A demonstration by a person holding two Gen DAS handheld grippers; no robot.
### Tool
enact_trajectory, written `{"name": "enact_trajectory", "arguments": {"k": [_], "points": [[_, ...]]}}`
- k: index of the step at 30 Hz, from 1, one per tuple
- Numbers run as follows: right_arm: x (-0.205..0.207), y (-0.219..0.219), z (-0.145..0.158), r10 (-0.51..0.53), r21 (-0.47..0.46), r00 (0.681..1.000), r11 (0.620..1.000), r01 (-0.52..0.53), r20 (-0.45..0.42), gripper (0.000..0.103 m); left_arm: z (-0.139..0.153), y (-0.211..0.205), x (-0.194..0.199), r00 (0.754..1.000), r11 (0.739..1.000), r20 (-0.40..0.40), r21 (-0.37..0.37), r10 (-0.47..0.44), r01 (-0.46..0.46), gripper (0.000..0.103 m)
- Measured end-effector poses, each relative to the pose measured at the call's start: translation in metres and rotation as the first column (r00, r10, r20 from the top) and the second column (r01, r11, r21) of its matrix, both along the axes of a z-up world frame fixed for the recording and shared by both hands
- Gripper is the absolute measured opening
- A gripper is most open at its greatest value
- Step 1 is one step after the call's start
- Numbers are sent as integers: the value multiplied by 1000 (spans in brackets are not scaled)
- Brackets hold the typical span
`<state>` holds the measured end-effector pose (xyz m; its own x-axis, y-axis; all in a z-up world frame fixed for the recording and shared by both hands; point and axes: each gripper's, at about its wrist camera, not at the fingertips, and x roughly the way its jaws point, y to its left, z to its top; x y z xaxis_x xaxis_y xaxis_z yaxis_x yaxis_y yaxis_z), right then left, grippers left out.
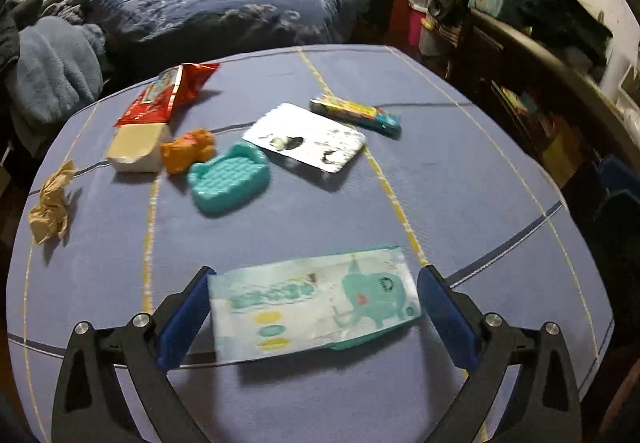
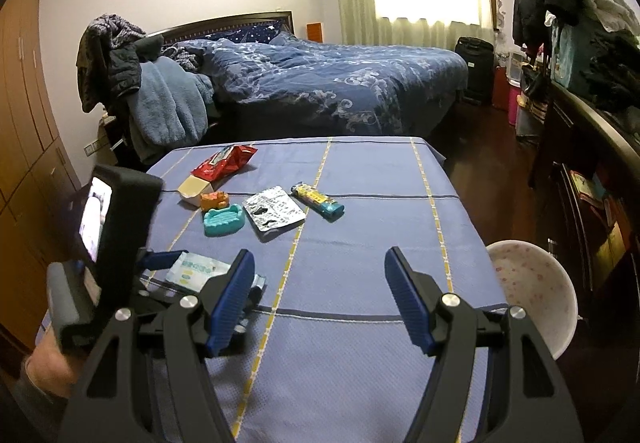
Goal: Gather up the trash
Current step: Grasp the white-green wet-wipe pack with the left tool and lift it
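A white and teal wipes packet (image 1: 316, 299) with an elephant print lies on the blue tablecloth (image 1: 440, 203) between the pads of my left gripper (image 1: 314, 303). The jaws stand open on either side of it, close to its ends. It also shows in the right wrist view (image 2: 196, 269). Further back lie a crumpled brown paper (image 1: 50, 203), a red wrapper (image 1: 168, 93), a small open carton (image 1: 136, 149), a silver blister sheet (image 1: 306, 137) and a yellow and teal wrapper (image 1: 356, 113). My right gripper (image 2: 320, 299) is open and empty above the near table.
An orange toy (image 1: 188, 149) and a teal toy sofa (image 1: 228, 177) sit mid-table. A white speckled bin (image 2: 536, 291) stands off the table's right edge. A bed (image 2: 320, 83) lies behind; dark shelves (image 2: 592, 179) with clothes are on the right.
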<state>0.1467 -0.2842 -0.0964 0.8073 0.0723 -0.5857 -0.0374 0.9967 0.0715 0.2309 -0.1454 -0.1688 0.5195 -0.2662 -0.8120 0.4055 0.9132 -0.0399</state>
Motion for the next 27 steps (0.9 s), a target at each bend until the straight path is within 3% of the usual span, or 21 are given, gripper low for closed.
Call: {"name": "enact_trajectory", "arguments": {"k": [4, 6, 15, 22, 27], "points": [[-2, -5, 1, -12, 10, 1000, 1000, 12, 3, 69, -4, -7, 0, 1000, 999, 19, 40, 7, -8, 99], [-3, -8, 2, -18, 12, 1000, 1000, 18, 6, 69, -4, -5, 1, 1000, 999, 21, 31, 15, -15, 99], [-3, -13, 3, -34, 20, 999, 999, 34, 5, 69, 3, 13, -1, 998, 997, 31, -45, 62, -61, 82], [16, 0, -4, 18, 36, 999, 999, -17, -31, 69, 12, 54, -5, 986, 983, 57, -101, 159, -153, 80], [54, 26, -15, 80, 55, 993, 996, -75, -90, 69, 28, 94, -9, 965, 960, 82, -155, 248, -233, 80]]}}
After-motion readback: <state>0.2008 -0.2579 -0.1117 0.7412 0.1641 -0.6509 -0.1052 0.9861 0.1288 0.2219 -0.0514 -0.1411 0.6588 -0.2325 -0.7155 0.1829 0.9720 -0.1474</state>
